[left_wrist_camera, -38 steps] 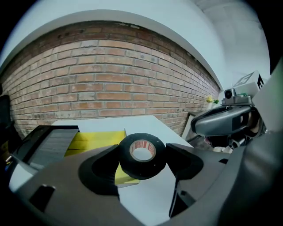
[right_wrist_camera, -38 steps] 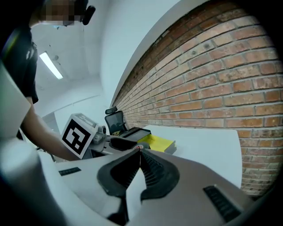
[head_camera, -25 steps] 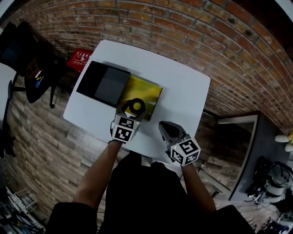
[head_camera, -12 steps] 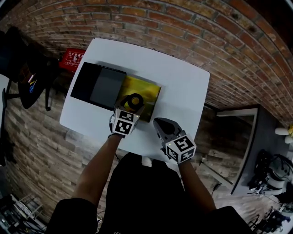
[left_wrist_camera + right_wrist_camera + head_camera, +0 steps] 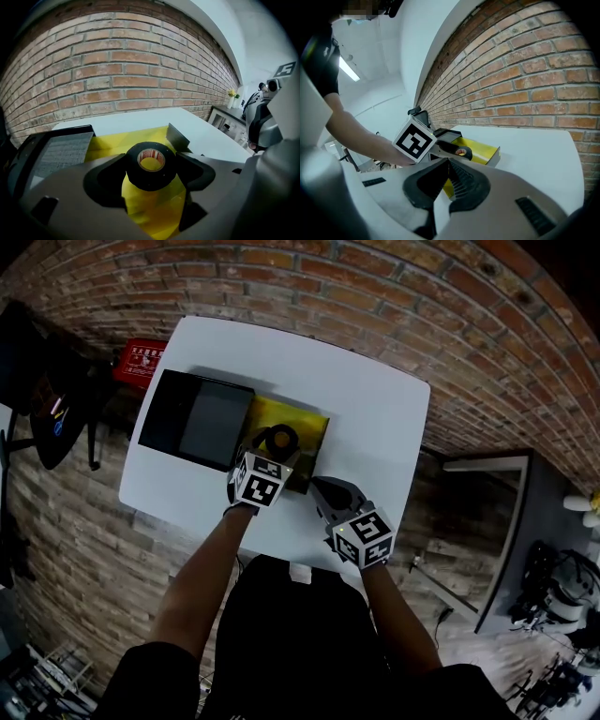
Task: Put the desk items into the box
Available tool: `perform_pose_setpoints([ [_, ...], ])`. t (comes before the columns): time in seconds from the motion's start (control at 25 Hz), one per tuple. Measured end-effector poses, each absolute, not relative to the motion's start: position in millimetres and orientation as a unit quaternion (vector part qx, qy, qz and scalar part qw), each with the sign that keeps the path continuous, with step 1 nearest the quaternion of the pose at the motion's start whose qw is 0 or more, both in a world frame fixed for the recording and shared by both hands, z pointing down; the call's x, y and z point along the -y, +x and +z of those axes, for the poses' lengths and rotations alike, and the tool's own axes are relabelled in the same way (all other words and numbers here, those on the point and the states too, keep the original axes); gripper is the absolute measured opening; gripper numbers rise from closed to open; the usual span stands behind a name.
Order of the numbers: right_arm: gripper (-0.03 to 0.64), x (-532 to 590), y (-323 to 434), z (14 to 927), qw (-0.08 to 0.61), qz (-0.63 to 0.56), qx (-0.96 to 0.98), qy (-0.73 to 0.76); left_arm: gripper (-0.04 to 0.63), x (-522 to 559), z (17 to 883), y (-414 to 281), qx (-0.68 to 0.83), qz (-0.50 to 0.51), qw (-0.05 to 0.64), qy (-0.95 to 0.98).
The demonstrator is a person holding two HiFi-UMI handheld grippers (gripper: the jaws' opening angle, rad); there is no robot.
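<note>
While your left gripper point(image 5: 273, 450) clamps the black roll of tape point(image 5: 151, 165) just above the open yellow box point(image 5: 305, 424), you're mid-placement. Next: lower it in, then release. Your right gripper point(image 5: 446, 179) is closed and empty over the white table point(image 5: 367, 416).

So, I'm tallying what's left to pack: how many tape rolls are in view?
1. The black tape roll is held in the jaws of the left hand-held gripper, over the open yellow box. Others may lie hidden inside it.
</note>
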State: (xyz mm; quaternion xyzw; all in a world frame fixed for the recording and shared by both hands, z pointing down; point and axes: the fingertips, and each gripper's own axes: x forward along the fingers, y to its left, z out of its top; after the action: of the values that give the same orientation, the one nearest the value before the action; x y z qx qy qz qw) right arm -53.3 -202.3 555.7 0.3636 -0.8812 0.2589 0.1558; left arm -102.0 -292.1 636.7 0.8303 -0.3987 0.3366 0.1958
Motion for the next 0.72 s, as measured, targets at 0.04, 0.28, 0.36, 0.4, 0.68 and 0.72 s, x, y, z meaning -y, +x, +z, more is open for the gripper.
perform_pose_setpoints([
  [0.04,0.021,202.0,-53.1,556.2,0.156,0.262,0.880,0.364,0.342,293.1,638.9,-100.3,0.397,0.338,0.196,0.831],
  [0.28,0.021,203.3,-51.2,560.8,0.157,0.268,0.876,0.369,0.342,298.3,652.6,-96.7,0.391,0.350,0.201,0.827],
  [0.36,0.021,203.7,-50.3,561.4,0.156,0.269,0.876,0.370,0.342,299.8,655.6,-97.5,0.392,0.358,0.202,0.823],
  [0.4,0.021,203.8,-50.1,561.4,0.156,0.271,0.875,0.370,0.342,300.7,657.2,-97.7,0.392,0.361,0.203,0.822],
  [0.68,0.021,202.9,-44.0,563.7,0.158,0.275,0.871,0.375,0.344,300.9,667.8,-96.1,0.379,0.385,0.213,0.814],
  [0.72,0.021,203.1,-43.4,563.5,0.157,0.276,0.871,0.376,0.344,300.6,668.3,-95.8,0.378,0.388,0.213,0.813],
])
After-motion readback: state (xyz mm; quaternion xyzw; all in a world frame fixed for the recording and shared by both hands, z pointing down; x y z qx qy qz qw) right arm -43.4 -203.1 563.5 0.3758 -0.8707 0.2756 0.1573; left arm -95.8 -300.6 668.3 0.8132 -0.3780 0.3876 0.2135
